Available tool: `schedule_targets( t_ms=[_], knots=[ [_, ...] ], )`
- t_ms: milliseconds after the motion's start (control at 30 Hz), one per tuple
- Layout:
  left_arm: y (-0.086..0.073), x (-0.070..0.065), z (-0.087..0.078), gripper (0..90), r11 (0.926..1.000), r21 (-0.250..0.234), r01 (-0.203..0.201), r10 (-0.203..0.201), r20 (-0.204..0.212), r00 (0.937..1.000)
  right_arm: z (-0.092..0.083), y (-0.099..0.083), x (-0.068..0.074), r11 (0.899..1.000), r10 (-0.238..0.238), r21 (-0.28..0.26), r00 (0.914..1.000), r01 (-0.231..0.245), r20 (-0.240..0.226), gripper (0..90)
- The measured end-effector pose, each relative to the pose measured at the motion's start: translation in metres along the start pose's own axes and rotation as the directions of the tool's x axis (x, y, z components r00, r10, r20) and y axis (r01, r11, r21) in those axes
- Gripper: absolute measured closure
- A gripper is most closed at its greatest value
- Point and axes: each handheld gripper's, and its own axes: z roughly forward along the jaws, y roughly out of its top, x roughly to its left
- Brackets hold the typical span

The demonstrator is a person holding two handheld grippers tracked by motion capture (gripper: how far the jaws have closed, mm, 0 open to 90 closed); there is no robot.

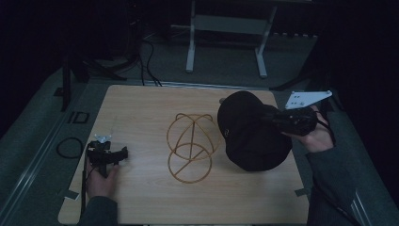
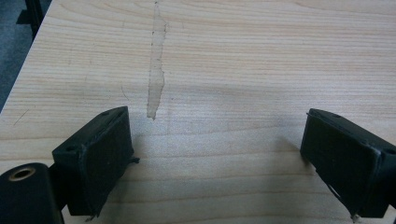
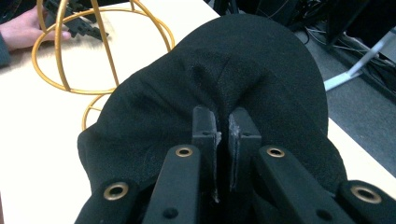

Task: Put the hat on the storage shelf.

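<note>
black cap (image 1: 251,134) pinched at right of frame, beside the gold wire hat stand (image 1: 192,147).
your right gripper (image 1: 282,120) jaws clamp its fabric; your left gripper (image 1: 109,155), lower left, sits jaws wide on the wooden table (image 1: 141,103).

The room is dim, its sides and far end falling into near black. A light wooden table (image 1: 141,108) with visible grain stands on a grey platform; a pale streak (image 2: 156,65) runs along the grain near its left edge. Beyond the table's far edge lies grey carpeted floor (image 1: 226,61), where a white metal frame (image 1: 226,28) with two upright legs and flat feet stands. Dark cables (image 1: 148,61) trail across the floor toward the table's far-left corner. A black cable loop (image 1: 69,147) lies on the platform beside the table's left edge.
</note>
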Motion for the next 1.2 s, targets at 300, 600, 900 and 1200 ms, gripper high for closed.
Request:
schedule_targets(
  t_ms=[300,600,900,1200],
  knots=[
    [0.000,0.000,0.000,8.7,1.0000,0.000,0.000,0.000,0.000,1.0000,-0.004,0.009,0.000,0.999,-0.034,-0.005,0.9993,0.034,-0.017,83.5],
    [0.000,0.000,0.000,8.7,1.0000,0.000,0.000,0.000,0.000,1.0000,-0.007,0.015,-0.003,0.997,-0.058,-0.045,0.9963,0.055,-0.063,83.5],
    [0.000,0.000,0.000,8.7,1.0000,0.000,0.000,0.000,0.000,1.0000,-0.011,0.013,-0.008,0.995,-0.045,-0.096,0.9931,0.035,-0.108,83.5],
    [0.000,0.000,0.000,8.7,1.0000,0.000,0.000,0.000,0.000,1.0000,-0.012,0.014,-0.008,0.994,-0.052,-0.098,0.9902,0.040,-0.130,83.5]
  ],
)
